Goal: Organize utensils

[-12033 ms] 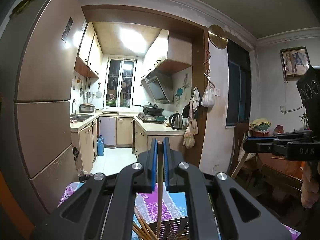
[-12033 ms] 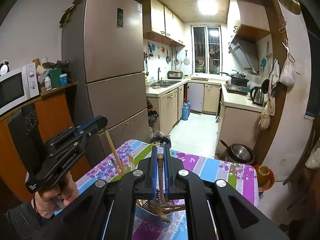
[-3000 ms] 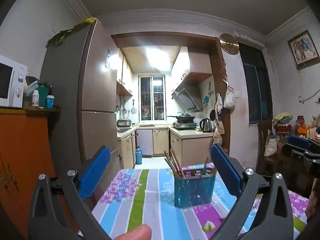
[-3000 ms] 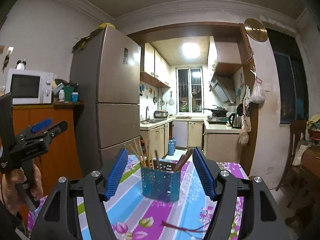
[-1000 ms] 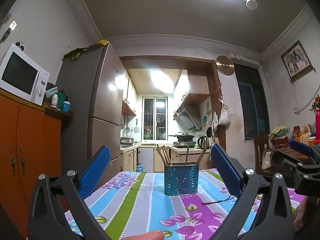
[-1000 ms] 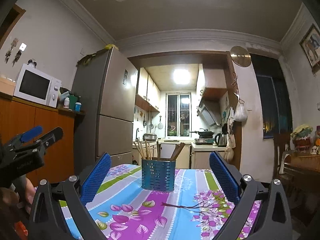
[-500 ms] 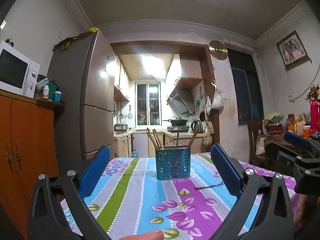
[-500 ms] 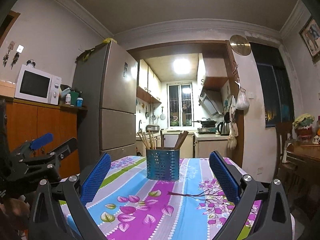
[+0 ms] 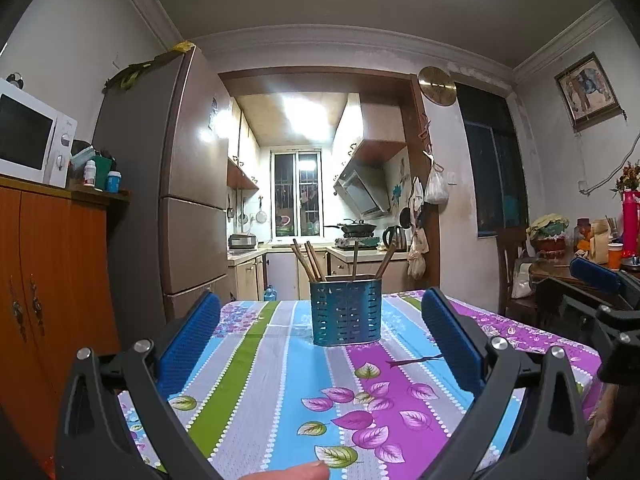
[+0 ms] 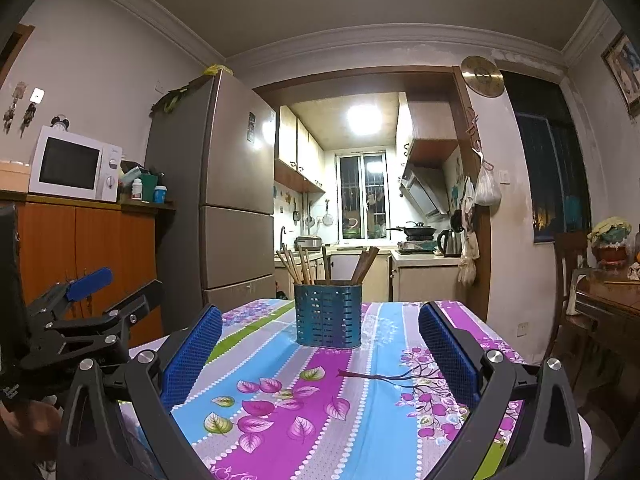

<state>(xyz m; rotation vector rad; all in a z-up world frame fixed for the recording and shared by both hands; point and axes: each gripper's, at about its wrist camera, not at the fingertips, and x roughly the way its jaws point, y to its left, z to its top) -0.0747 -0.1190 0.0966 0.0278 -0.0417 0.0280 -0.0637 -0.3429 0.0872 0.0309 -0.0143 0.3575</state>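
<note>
A: Two grippers up, both released. Left gripper spread wide, nothing between the blue pads. Same for right gripper.

B: Holder location?

A: Blue perforated utensil holder upright on the bench, well ahead of both grippers, centred between the fingers in each wrist view. Resting on the striped floral tablecloth.

B: Contents?

A: Wooden chopsticks inside, leaning out at left and right, tops above the rim. Exact count unclear.

B: Anything loose?

A: Thin dark line on the cloth, between holder and right pad. Printed twig or real stick: cannot tell. Fingertip at bottom edge of left view.
</note>
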